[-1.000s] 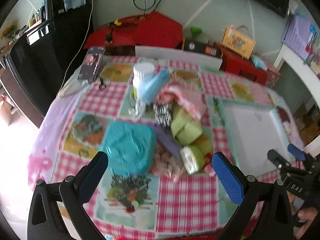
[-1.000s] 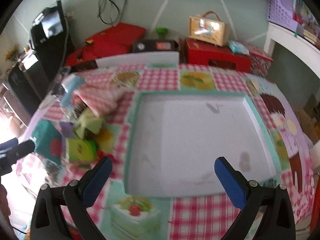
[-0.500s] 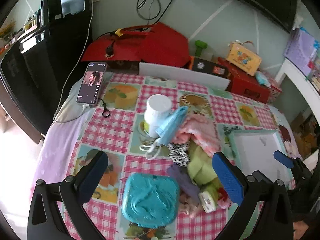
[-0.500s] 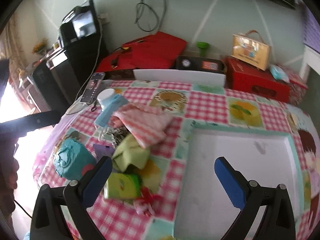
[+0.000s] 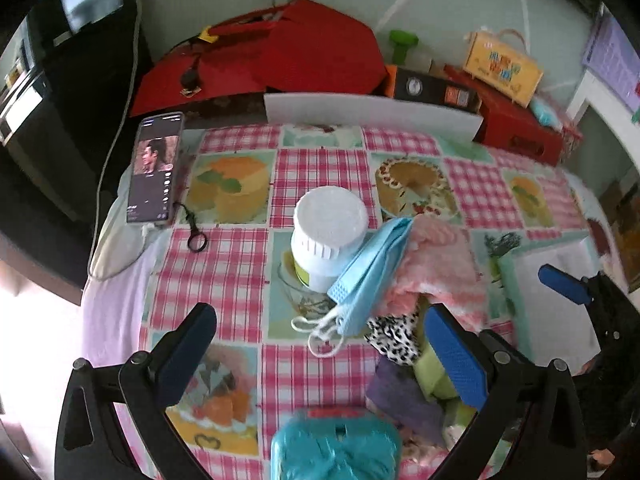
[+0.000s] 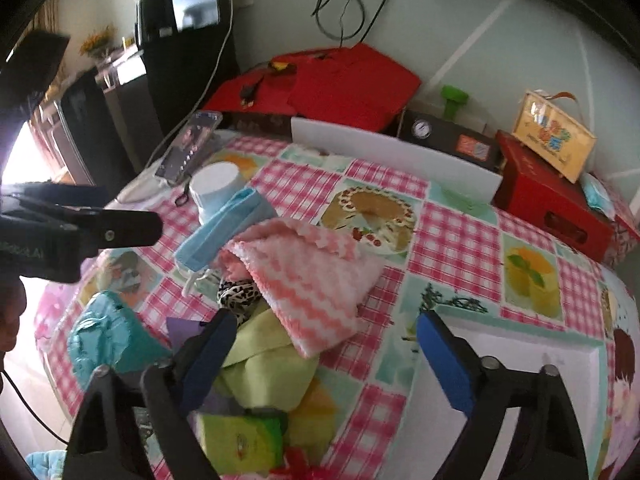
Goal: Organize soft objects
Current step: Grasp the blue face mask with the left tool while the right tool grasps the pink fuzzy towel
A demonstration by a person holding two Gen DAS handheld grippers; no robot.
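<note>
A pile of soft things lies mid-table: a pink zigzag cloth [image 5: 436, 264] [image 6: 312, 276], blue face masks [image 5: 372, 268] [image 6: 224, 232] leaning on a white jar [image 5: 330, 232], a leopard-print cloth [image 6: 238, 294], a green cloth [image 6: 264, 356], a purple piece [image 5: 400, 392] and a teal pouch [image 5: 336, 452] [image 6: 108, 340]. My left gripper [image 5: 318, 328] hangs open above the masks' ear loops. My right gripper [image 6: 326, 328] hovers over the pink cloth's near corner. Its jaws are closing and the pads touch nothing.
A white tray with a teal rim [image 6: 520, 330] [image 5: 508, 280] sits right of the pile. A phone [image 5: 154, 168] lies at the table's far left edge. A green packet [image 6: 240, 440] lies near the front. Red boxes [image 6: 552, 196] and a white board stand behind the table.
The right gripper has swung left from over the tray to over the pile, and its jaws have narrowed a little. The left gripper has moved toward the jar and masks.
</note>
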